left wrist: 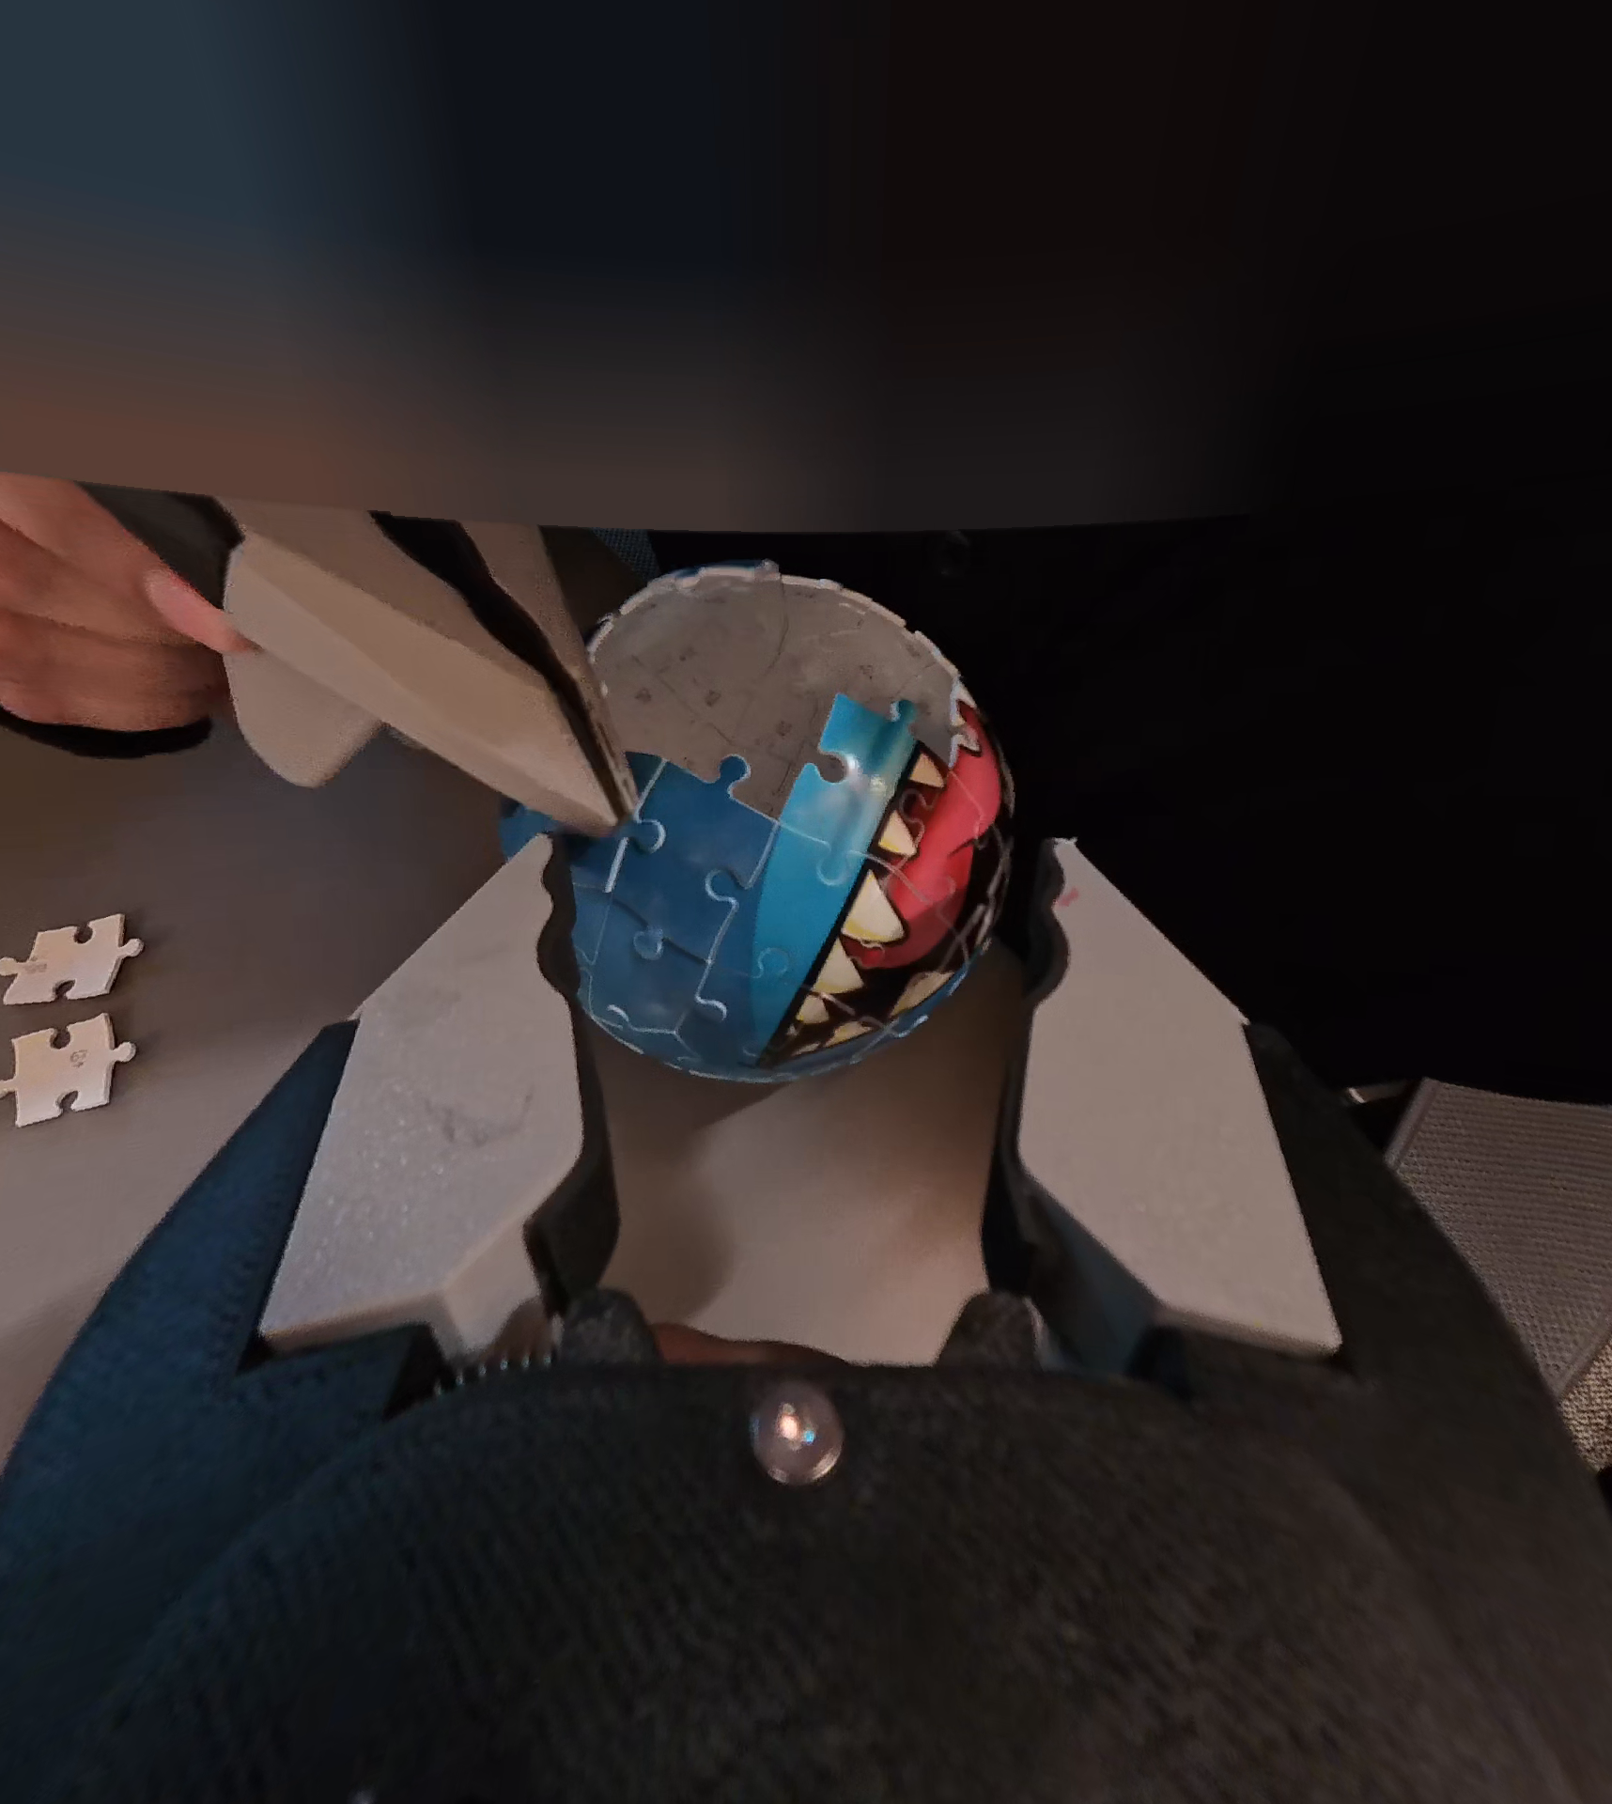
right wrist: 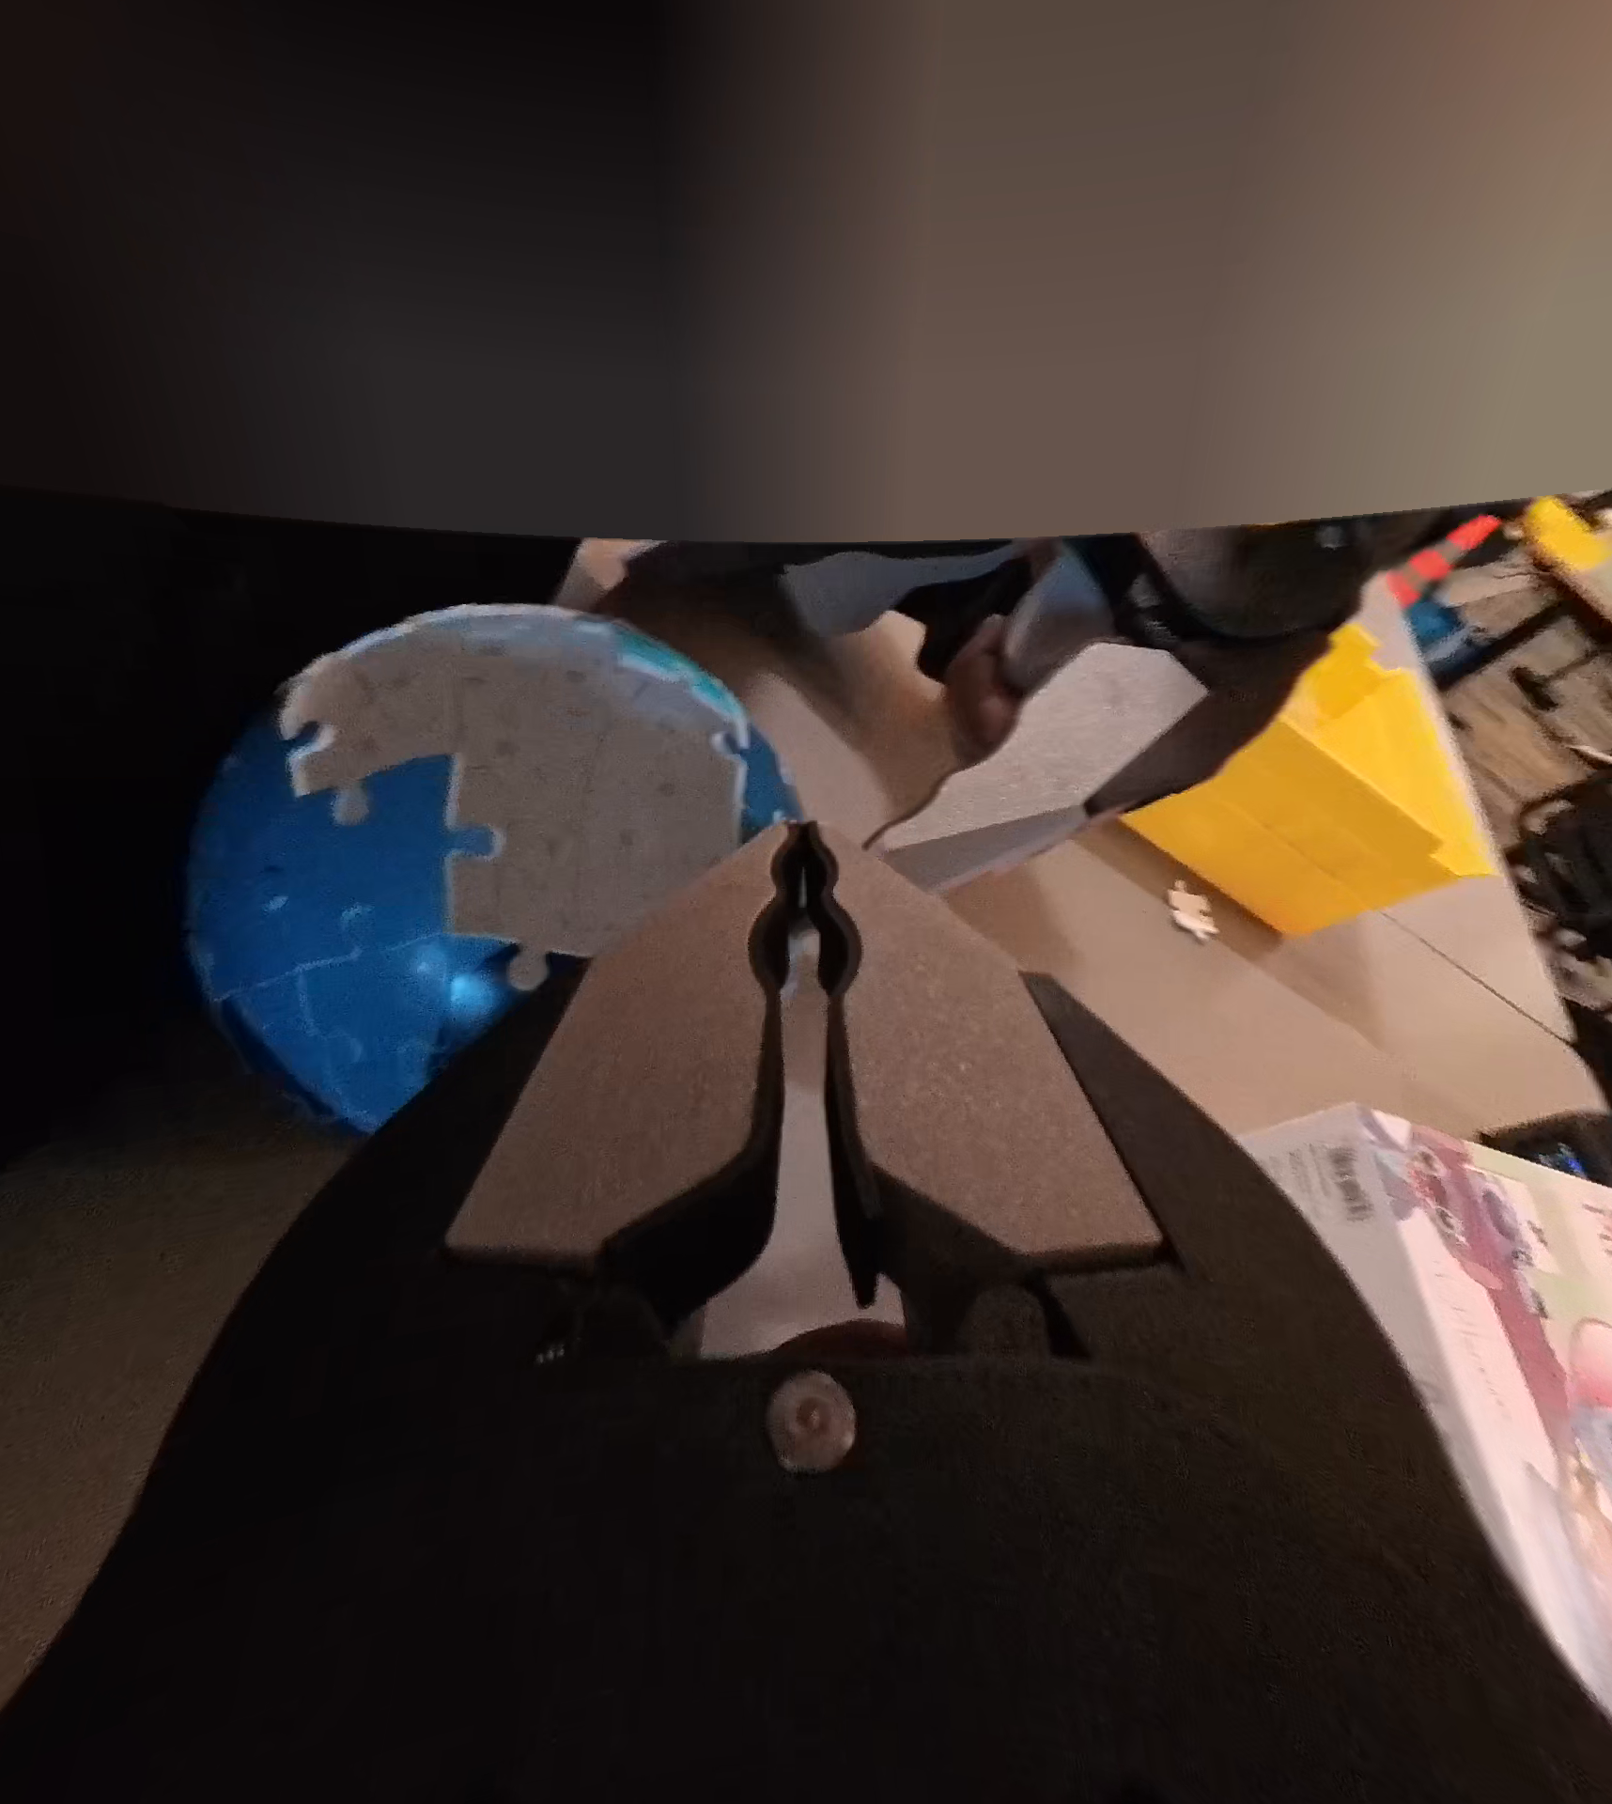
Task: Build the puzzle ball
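Observation:
The puzzle ball [left wrist: 734,908] is a partly built sphere with blue pieces, a red mouth and teeth, and an open top that shows the grey inside. My left gripper [left wrist: 802,879] is shut on the ball, one finger on each side, and holds it above the table. My right gripper [right wrist: 802,840] is shut. In the left wrist view its tip [left wrist: 617,815] touches the ball's upper left rim. A blue bit [left wrist: 514,822] shows beside that tip; I cannot tell whether it is held. The ball [right wrist: 343,927] sits left of my right gripper.
Two loose pieces [left wrist: 65,962] [left wrist: 60,1069] lie face down on the grey table [left wrist: 99,1269] at the left. Another piece [right wrist: 1192,908] lies near a yellow bin [right wrist: 1319,810]. A printed box [right wrist: 1515,1415] is at the right. A hand [left wrist: 21,605] holds the right gripper.

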`<state>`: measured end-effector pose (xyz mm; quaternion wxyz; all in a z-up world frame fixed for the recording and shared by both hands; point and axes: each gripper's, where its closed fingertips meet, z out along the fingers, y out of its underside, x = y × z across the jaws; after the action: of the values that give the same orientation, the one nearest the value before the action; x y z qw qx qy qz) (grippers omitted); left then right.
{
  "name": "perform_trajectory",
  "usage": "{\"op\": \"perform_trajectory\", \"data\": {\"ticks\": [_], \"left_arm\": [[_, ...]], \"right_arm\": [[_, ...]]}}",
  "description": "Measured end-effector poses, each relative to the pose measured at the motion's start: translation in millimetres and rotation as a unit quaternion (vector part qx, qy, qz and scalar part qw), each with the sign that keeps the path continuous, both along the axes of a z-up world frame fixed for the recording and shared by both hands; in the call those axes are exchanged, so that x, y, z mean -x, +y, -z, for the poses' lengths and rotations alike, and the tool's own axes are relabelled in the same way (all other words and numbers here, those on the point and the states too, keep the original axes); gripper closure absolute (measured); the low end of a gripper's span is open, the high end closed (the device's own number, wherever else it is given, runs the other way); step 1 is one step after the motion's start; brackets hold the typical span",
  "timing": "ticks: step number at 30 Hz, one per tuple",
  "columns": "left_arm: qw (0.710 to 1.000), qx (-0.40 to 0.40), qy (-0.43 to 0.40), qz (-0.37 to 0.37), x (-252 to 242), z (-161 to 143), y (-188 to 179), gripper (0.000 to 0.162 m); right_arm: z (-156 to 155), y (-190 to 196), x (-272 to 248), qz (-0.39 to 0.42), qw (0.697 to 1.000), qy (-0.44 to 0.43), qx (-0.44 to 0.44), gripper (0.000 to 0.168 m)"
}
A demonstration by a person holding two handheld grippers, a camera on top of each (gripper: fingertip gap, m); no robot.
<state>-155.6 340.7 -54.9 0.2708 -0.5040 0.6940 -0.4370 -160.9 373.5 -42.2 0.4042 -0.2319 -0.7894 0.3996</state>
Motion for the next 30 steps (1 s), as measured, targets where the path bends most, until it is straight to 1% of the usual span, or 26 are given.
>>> {"op": "perform_trajectory", "data": {"ticks": [2,5,6,8,10,14,17,20,25,27,30], "left_arm": [[1.000,-0.001,0.000,-0.001,0,0,0,0.069],[1.000,0.001,0.000,-0.001,0,0,0,0.069],[1.000,0.000,0.000,-0.001,0,0,0,0.069],[1.000,0.001,-0.001,0.000,0,0,0,0.070],[1.000,0.001,0.000,0.000,0,0,0,0.070],[1.000,-0.002,0.001,-0.001,0,1,0,0.069],[1.000,-0.007,0.003,-0.002,1,1,1,0.070],[1.000,-0.020,0.011,-0.005,2,2,1,0.069],[1.000,-0.020,0.009,-0.005,6,-4,0,0.073],[1.000,-0.022,0.008,-0.001,8,-5,-3,0.076],[1.000,-0.021,0.008,-0.001,6,-5,-3,0.074]], "right_arm": [[-2,2,1,0.004,1.000,0.006,-0.006,0.168],[-17,8,1,0.013,0.999,0.030,0.018,0.168],[-16,8,1,0.015,0.999,0.030,0.013,0.168],[-3,3,1,0.007,1.000,0.007,-0.006,0.168],[0,2,2,0.008,1.000,0.013,-0.018,0.168],[-19,14,0,0.024,0.999,0.037,0.016,0.168],[-25,29,1,0.048,0.997,0.049,0.036,0.168],[-19,38,2,0.060,0.995,0.027,0.069,0.168],[-7,46,5,0.071,0.993,0.005,0.094,0.168],[-6,45,5,0.066,0.992,-0.004,0.106,0.168],[-3,36,5,0.048,0.992,-0.019,0.115,0.168]]}}
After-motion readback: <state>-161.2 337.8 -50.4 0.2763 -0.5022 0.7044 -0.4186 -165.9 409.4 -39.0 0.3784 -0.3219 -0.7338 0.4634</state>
